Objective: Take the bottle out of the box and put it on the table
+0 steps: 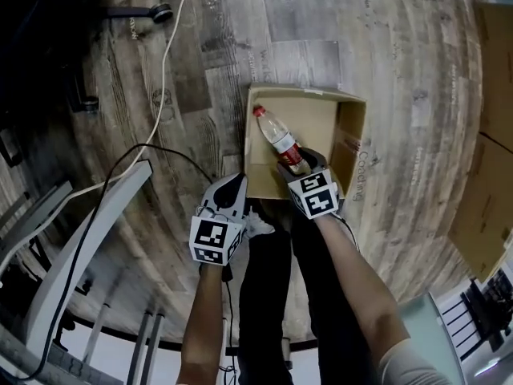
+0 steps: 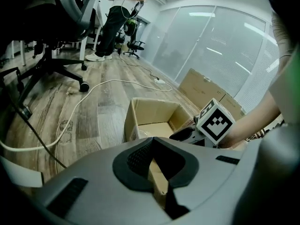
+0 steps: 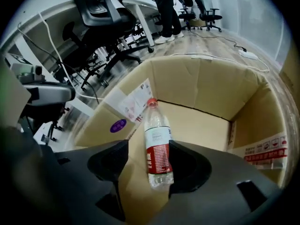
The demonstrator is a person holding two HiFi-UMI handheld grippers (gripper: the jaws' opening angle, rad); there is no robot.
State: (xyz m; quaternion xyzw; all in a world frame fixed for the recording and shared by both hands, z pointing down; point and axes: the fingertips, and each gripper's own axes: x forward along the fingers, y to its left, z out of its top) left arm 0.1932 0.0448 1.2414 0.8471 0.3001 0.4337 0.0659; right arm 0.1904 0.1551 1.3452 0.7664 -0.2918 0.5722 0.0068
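The left gripper [image 2: 152, 146] hangs beside the box [image 2: 154, 112], fingers [image 2: 136, 161] together on nothing. The right gripper [image 3: 149, 149] has its fingers wide apart in the box's mouth with the bottle [image 3: 156, 130] lying between them, unpressed, base nearest the right finger, cap pointing away. It looks light, thin-walled and slick; I'd squeeze the labelled middle gently.

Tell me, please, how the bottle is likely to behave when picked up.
The bottle looks like thin clear plastic, so it would probably dent if squeezed hard. Its round body lies in the box, so a nudge may well roll it. The smooth red label could be a little slippery.
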